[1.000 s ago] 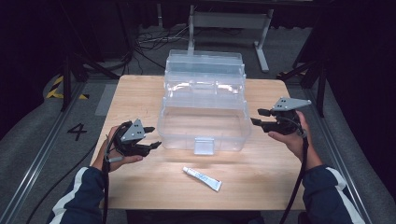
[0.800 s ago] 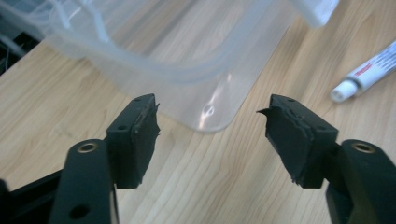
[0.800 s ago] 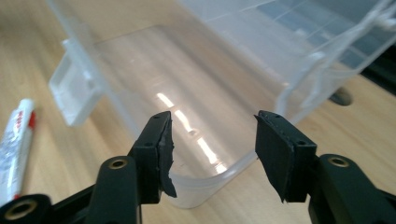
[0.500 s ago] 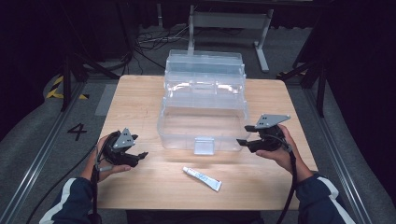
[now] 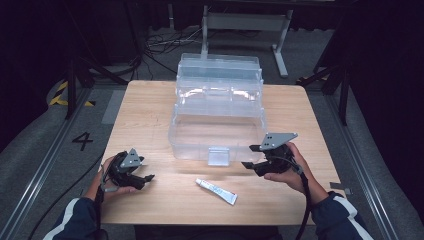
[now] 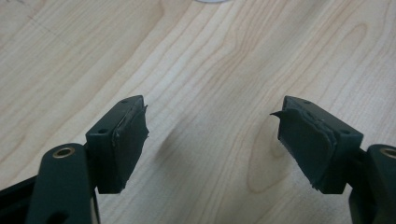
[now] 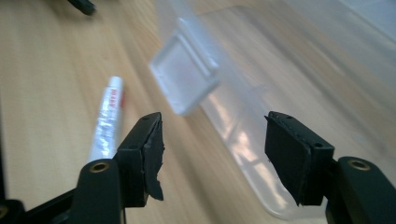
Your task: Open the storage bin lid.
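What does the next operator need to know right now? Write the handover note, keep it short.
Left gripper: open, empty, low over the bare table at front left.
Right gripper: open, empty, near the clear box's latch, facing the tube.
White tube: lying flat on the table in front of the open clear box, untouched.
Done: nothing gripped yet.
Left: probably pick up the tube and place it in the box.

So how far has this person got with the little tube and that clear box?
Done: the clear box stands open on the table, its tiers stepped back. In hand: nothing is held. The right gripper, jaws open, points toward the tube and the box's front latch; the left gripper is open over bare wood. Left: the tube lies on the table in front of the box, ungrasped, so picking it up probably comes next.
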### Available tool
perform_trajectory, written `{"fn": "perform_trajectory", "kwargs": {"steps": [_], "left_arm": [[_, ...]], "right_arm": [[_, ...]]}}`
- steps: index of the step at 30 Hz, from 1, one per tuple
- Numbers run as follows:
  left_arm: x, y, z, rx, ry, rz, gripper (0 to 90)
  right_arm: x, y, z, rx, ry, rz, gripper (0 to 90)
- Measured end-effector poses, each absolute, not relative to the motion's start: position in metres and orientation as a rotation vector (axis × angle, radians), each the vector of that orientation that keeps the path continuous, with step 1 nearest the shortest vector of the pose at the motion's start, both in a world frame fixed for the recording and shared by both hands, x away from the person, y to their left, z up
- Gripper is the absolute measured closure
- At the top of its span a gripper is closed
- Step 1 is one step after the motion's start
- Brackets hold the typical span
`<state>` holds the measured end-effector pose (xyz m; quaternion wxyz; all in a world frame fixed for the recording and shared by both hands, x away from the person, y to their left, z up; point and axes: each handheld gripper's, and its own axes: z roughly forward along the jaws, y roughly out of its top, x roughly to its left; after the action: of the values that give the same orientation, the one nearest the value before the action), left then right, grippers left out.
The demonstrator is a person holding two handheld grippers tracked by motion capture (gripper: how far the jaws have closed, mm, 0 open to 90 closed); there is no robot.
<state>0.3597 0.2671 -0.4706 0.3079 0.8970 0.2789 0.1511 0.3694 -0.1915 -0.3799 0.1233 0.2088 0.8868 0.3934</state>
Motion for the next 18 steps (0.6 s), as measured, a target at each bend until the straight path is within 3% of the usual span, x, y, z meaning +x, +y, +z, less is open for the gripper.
{"fn": "perform_trajectory", "kwargs": {"steps": [18], "left_arm": [[0.364,0.276,-0.482,2.268,0.808,0.308,15.4]], "right_arm": [[0.357,-0.131,-0.414,0.399,2.803,1.036,39.9]]}}
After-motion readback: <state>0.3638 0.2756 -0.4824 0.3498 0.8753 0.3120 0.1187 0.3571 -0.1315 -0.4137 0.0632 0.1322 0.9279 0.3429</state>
